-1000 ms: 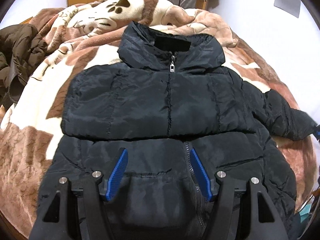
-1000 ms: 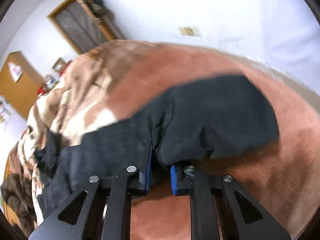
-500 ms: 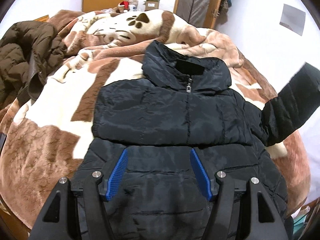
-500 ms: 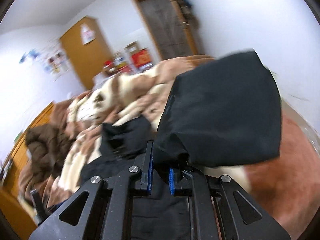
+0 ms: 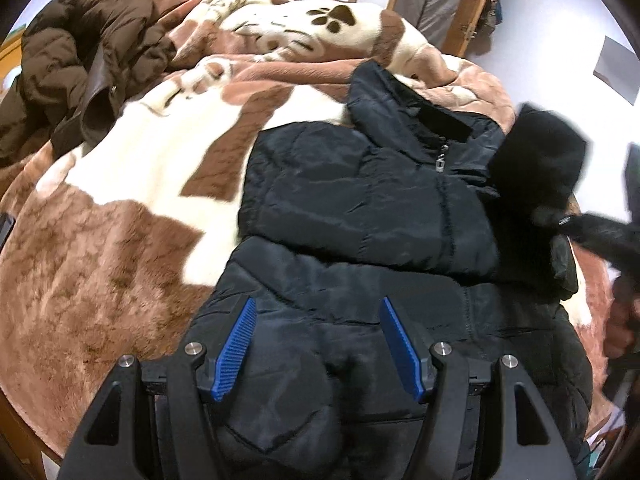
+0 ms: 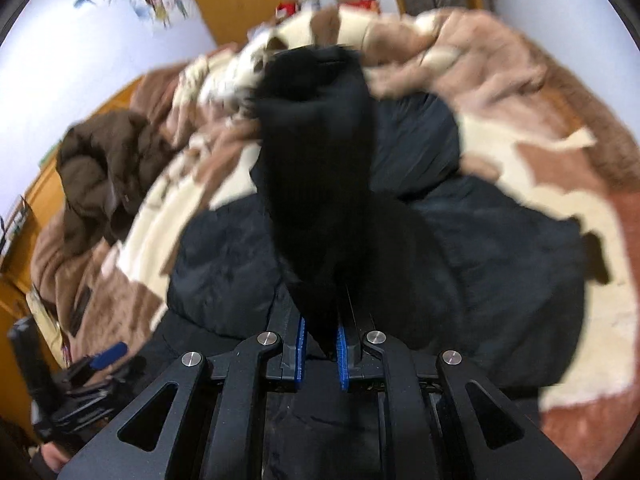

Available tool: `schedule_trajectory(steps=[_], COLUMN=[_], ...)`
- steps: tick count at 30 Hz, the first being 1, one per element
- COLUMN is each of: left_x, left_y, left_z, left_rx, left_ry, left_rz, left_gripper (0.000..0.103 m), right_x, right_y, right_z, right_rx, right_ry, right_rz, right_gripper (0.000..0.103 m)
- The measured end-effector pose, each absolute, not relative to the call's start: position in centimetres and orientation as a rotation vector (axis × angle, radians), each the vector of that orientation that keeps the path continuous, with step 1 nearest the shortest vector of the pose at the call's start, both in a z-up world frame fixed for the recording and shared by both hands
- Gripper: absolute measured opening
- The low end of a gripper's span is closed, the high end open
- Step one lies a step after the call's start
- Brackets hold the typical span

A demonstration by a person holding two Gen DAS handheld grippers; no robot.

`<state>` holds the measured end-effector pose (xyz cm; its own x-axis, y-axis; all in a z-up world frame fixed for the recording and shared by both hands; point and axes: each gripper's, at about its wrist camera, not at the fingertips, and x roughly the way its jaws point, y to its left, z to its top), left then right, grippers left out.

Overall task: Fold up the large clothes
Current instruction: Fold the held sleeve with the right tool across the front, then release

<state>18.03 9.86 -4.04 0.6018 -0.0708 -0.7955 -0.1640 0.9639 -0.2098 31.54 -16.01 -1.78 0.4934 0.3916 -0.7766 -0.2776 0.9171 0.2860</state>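
Note:
A black puffer jacket (image 5: 360, 200) lies front up on the bed, zipped, with one sleeve folded flat across its chest. My left gripper (image 5: 317, 304) hovers open over the jacket's lower front, with nothing between its blue pads. My right gripper (image 6: 320, 344) is shut on the other black sleeve (image 6: 316, 160), which stands up in front of the camera, blurred, above the jacket body (image 6: 500, 248). In the left wrist view that raised sleeve (image 5: 540, 160) hangs over the jacket's right shoulder.
A brown puffer jacket (image 5: 80, 60) is heaped at the far left of the bed (image 6: 104, 168). The brown and cream fleece blanket (image 5: 100, 260) covers the whole bed. A wooden door frame (image 5: 452, 4) and white walls stand behind. A hand (image 5: 620, 328) shows at the right edge.
My right gripper has lifted the sleeve off the blanket at the right and swung it up over the jacket. The left gripper has slid sideways, staying open, so the jacket sits further right.

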Motion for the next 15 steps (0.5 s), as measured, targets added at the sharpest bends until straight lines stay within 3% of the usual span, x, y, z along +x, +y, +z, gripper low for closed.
schedule_trajectory(steps=[3, 7, 15], left_x=[18.1, 18.6, 22.1], left_y=[10.4, 10.4, 7.0], left_z=[-4.6, -4.2, -1.0], left_rx=[-0.281, -0.289, -0.255], left_ry=[0.936, 0.925, 0.863], left_rz=[0.059, 0.047, -0.041], left_gripper=[0.067, 0.067, 0.067], right_x=[32.4, 31.6, 29.1], right_y=[-15.1, -14.7, -19.6], right_z=[-4.8, -5.1, 0.8], right_rx=[0.129, 0.134, 0.162], right_ry=[1.040, 1.031, 0.816], right_rz=[0.421, 0.475, 0.416], right_gripper=[0.026, 0.054, 0.057])
